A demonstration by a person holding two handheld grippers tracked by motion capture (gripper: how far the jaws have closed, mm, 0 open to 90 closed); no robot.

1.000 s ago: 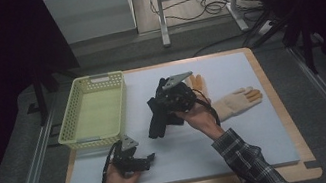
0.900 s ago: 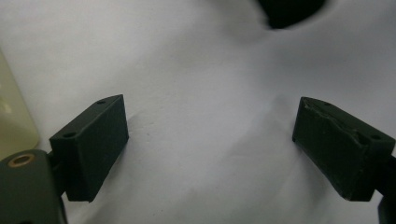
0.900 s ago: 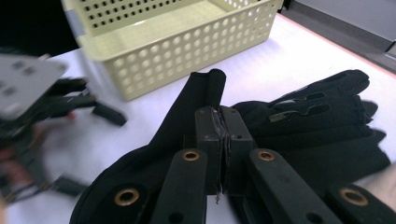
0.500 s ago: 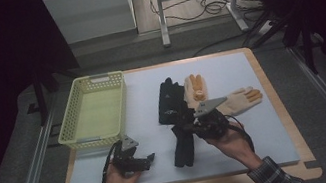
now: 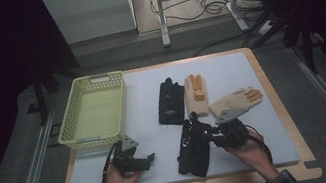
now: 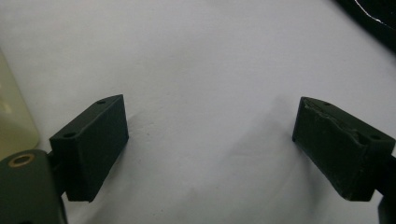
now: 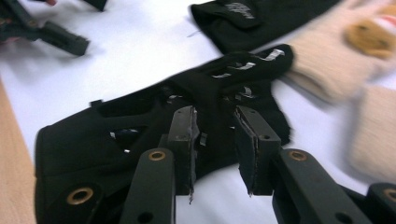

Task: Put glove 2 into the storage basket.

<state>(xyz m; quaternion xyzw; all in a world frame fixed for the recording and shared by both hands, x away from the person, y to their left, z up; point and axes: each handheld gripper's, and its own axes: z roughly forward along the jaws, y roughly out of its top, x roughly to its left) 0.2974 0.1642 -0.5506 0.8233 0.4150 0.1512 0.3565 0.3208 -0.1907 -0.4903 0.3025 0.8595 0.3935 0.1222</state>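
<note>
Left to right across the desk [image 5: 267, 119]: a yellow basket [image 5: 94, 111] stood at the far left. Near it, the left gripper [image 5: 148, 158] rested on the white mat, its jaws wide apart with nothing between them. A black glove [image 5: 193, 149] lay crumpled at front centre; the right gripper [image 5: 198, 135] sat over it, its jaws having just been opening, with a fold of fabric between the pads. Behind lay a second black glove [image 5: 171, 101] and two beige gloves [image 5: 196, 93], [image 5: 235, 102].
</note>
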